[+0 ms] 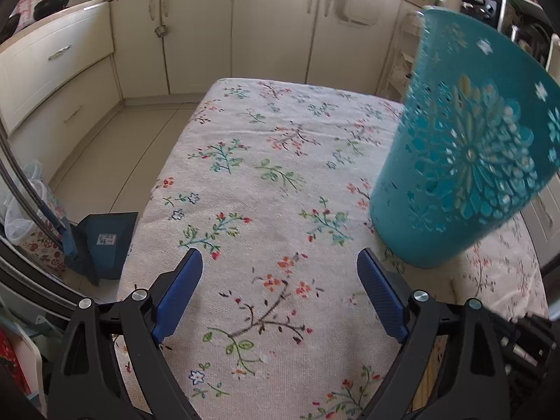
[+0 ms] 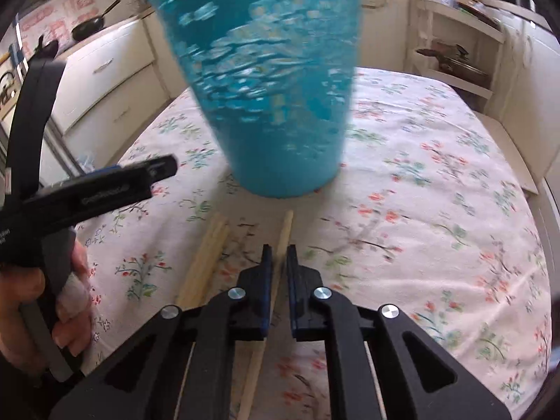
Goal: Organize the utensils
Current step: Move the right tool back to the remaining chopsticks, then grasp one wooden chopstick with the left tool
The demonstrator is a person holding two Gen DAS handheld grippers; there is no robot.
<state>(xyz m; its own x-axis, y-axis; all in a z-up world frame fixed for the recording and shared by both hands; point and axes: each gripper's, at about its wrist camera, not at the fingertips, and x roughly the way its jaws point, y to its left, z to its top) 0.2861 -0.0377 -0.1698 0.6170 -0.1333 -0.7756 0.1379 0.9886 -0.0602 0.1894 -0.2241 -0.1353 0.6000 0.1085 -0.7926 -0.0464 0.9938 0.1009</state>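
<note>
Chopstick [image 2: 285,234] lies on the floral-clothed bench [image 2: 437,192], pinched by the right gripper [image 2: 279,255] just before the teal holder [image 2: 266,80]; lift it level, then tip it in. Left gripper [image 1: 280,269] hangs spread, empty.

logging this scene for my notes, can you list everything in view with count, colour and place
utensil holder: one, teal with cut-out flower pattern, standing on the table ahead of the right gripper
chopsticks: at least three, pale wood; one between the right gripper's fingers, the others lying together to its left
tablecloth: one, white with floral print, covering the table
cabinets: several, cream, along the far wall
frying pan: one, black, on the counter at far left
dustpan: one, dark blue, on the floor left of the table
left gripper: one, black with blue pads, open, over the cloth
right gripper: one, black with blue pads, shut on a chopstick
</note>
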